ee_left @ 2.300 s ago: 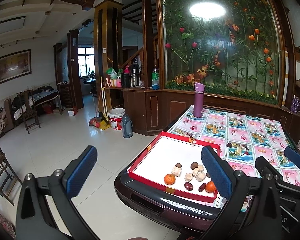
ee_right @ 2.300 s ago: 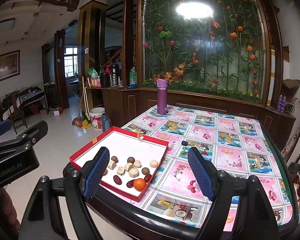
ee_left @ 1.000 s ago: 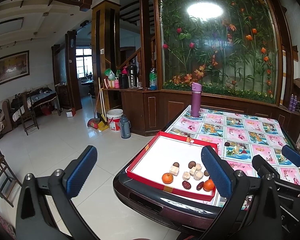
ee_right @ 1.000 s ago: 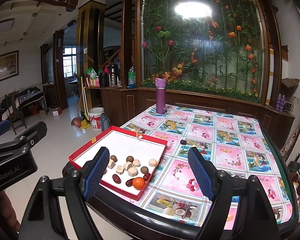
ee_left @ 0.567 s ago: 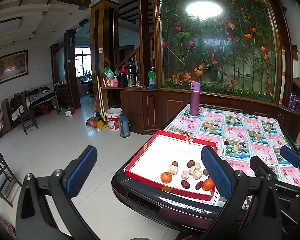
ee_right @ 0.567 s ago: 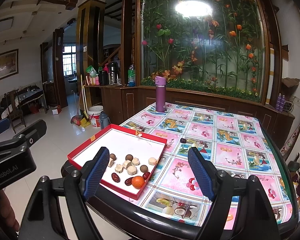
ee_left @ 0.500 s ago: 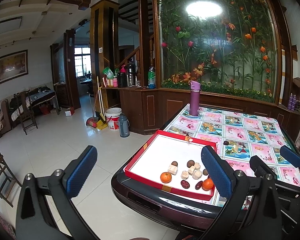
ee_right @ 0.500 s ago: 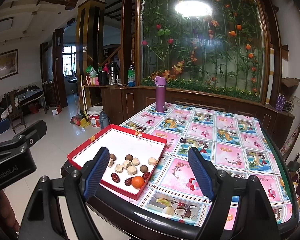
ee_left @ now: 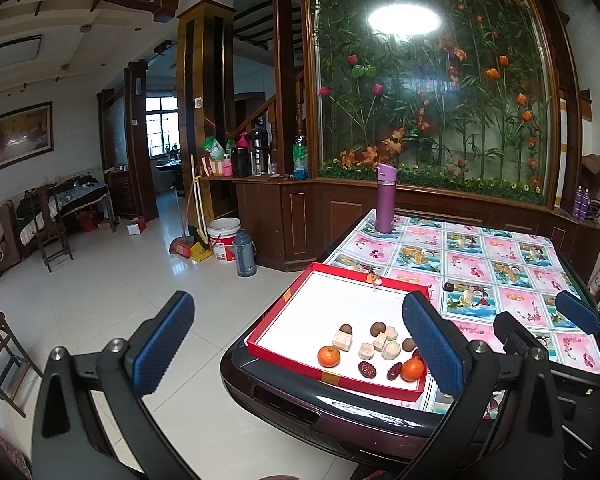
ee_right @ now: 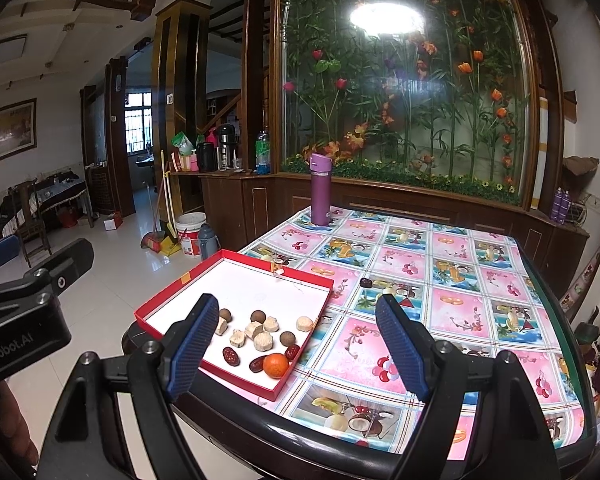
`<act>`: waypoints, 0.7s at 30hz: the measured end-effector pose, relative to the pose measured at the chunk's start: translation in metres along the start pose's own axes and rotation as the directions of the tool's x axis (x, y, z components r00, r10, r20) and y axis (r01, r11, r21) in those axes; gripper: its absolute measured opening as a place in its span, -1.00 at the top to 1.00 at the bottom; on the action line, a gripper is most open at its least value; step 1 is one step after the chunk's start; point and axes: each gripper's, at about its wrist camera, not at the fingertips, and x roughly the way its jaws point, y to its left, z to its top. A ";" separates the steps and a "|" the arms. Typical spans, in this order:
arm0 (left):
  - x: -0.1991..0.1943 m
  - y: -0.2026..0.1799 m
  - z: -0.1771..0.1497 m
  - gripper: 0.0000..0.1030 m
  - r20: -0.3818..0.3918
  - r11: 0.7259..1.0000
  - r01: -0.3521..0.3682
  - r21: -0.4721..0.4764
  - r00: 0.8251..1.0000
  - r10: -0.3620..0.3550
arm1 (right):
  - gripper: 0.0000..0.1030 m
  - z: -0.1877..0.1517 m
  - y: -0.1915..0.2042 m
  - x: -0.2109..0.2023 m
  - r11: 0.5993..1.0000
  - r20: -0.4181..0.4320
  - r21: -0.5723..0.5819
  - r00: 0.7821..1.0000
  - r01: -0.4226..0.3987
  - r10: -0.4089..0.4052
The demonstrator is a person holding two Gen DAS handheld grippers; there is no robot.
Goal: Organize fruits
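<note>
Both tongs hang short of the table's near edge, jaws wide apart and empty — left gripper [ee_left: 296,340], right gripper [ee_right: 300,344]. Beyond them the fruits [ee_right: 260,336] cluster in the red tray [ee_right: 236,276]'s near corner — two oranges [ee_left: 329,356], dates, pale chunks.

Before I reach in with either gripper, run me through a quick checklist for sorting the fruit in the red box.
1. Left gripper open and empty: ok.
2. Right gripper open and empty: ok.
3. Red box flat on the table, uncovered: ok.
4. Two oranges sitting apart with room around each: ok.
5. All fruit inside the box: not ok, a dark piece lies on the tablecloth.
6. Purple bottle away from the box: ok.
</note>
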 end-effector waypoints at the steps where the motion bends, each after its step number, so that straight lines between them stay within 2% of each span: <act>1: -0.001 -0.002 0.000 -1.00 0.000 1.000 0.001 0.002 1.000 -0.001 | -0.57 0.000 0.000 0.000 1.000 0.001 0.000 1.000 0.001 -0.001; 21: -0.002 -0.006 0.002 -1.00 0.001 1.000 0.007 0.002 1.000 -0.007 | -0.57 0.000 -0.003 0.002 1.000 -0.002 -0.002 1.000 0.007 -0.007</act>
